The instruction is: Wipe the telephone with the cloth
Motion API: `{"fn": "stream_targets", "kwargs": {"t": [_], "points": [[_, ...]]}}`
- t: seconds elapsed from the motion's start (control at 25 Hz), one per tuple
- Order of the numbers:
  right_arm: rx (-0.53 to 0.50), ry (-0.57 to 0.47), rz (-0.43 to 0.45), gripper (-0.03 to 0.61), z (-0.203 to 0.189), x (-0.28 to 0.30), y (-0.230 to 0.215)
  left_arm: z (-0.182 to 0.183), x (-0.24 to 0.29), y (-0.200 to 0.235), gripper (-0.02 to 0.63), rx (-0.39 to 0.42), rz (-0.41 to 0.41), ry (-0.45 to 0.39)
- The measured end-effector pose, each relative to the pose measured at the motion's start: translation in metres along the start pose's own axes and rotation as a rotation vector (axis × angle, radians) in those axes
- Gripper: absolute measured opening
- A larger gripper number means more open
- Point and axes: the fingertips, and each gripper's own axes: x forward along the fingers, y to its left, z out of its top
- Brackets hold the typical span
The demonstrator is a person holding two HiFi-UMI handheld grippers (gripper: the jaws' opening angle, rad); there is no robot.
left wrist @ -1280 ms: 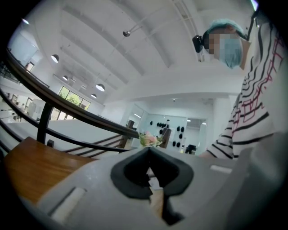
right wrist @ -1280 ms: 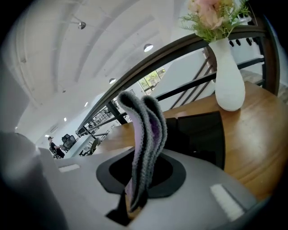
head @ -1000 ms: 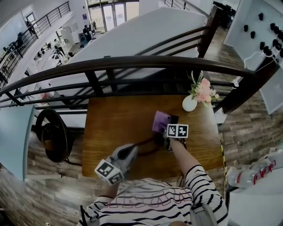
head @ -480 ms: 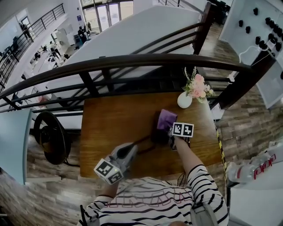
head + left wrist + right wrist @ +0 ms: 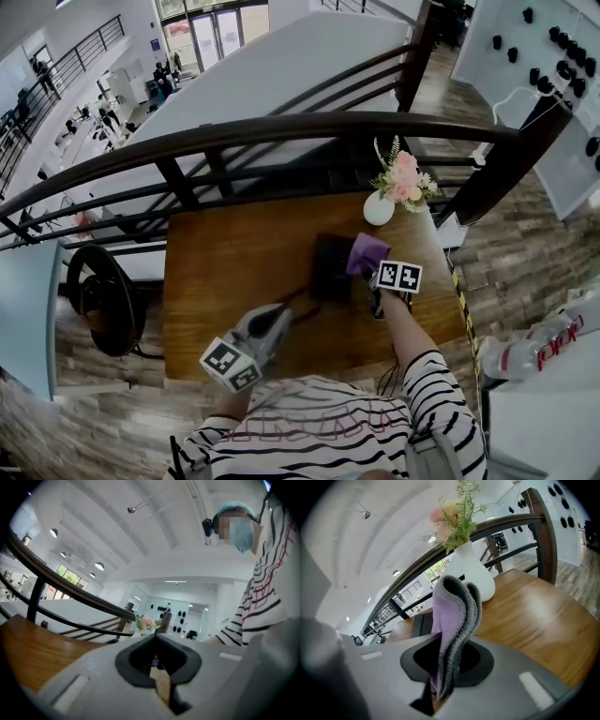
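Note:
A black telephone (image 5: 328, 266) lies on the wooden table (image 5: 234, 272), right of the middle. My right gripper (image 5: 377, 269) is shut on a folded purple and grey cloth (image 5: 367, 252), which hangs at the telephone's right edge. In the right gripper view the cloth (image 5: 452, 616) stands up out of the right gripper (image 5: 447, 660), and the telephone (image 5: 422, 623) shows dark behind it on the left. My left gripper (image 5: 279, 321) hovers near the table's front, its jaws together and tilted upward. A dark cord (image 5: 302, 302) runs from the telephone towards it. Nothing shows inside the left gripper (image 5: 157, 660).
A white vase with pink flowers (image 5: 380, 208) stands at the table's back right, close behind the cloth; the vase (image 5: 471, 571) is also in the right gripper view. A dark curved railing (image 5: 281, 131) runs along the table's far side. A round black stool (image 5: 103, 295) is left of the table.
My right gripper has carried the cloth rightward across the telephone, so the telephone's black top now shows to the cloth's left. The left gripper has stayed put.

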Motion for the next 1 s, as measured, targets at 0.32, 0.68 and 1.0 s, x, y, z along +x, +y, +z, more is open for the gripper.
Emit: {"fn": "stream_targets", "kwargs": {"t": [0.32, 0.68, 1.0], "points": [[-0.028, -0.036, 0.078, 0.049, 0.001, -0.011, 0.030, -0.002, 0.001, -0.008, 0.002, -0.001, 0.009, -0.010], [-0.104, 0.036, 0.278, 0.049, -0.032, 0.018, 0.115, -0.003, -0.017, -0.008, 0.002, 0.005, 0.072, -0.030], [-0.141, 0.130, 0.241, 0.049, -0.062, 0.048, 0.123, 0.003, -0.044, -0.003, 0.002, 0.015, 0.156, -0.050]]}}
